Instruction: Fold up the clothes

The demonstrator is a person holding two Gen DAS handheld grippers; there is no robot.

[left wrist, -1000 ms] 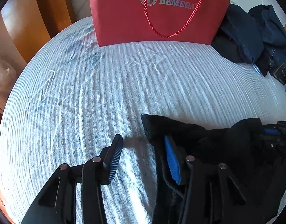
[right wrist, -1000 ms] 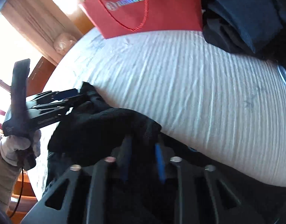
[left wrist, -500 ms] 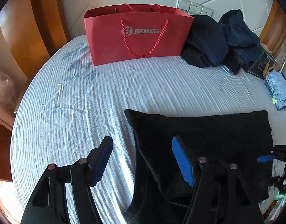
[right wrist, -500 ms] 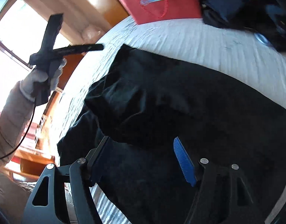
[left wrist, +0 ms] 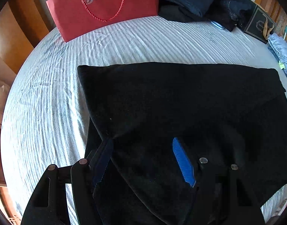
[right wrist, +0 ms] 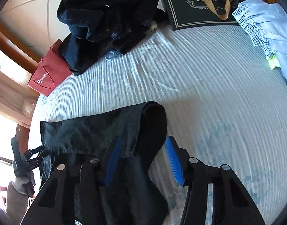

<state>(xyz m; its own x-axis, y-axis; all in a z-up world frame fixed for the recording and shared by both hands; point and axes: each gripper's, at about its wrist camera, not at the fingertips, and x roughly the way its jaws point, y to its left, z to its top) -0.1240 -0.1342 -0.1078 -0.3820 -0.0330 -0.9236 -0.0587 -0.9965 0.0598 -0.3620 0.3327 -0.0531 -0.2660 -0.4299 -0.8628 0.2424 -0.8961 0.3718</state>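
Observation:
A black garment lies folded over on the striped white bedsheet. In the left wrist view my left gripper is open, its blue-padded fingers spread just above the near part of the cloth, holding nothing. In the right wrist view the same garment lies below my right gripper, which is open over the garment's right corner fold. The left gripper also shows at the far left edge of that view, held by a gloved hand.
A red paper bag stands at the back of the bed beside a pile of dark clothes. A black gift bag and a light blue garment lie at the back right. Wooden furniture borders the left.
Both grippers have let go of the black garment and opened. The cloth, first bunched between them, now lies spread and folded on the sheet. The right gripper has swung toward the garment's right corner.

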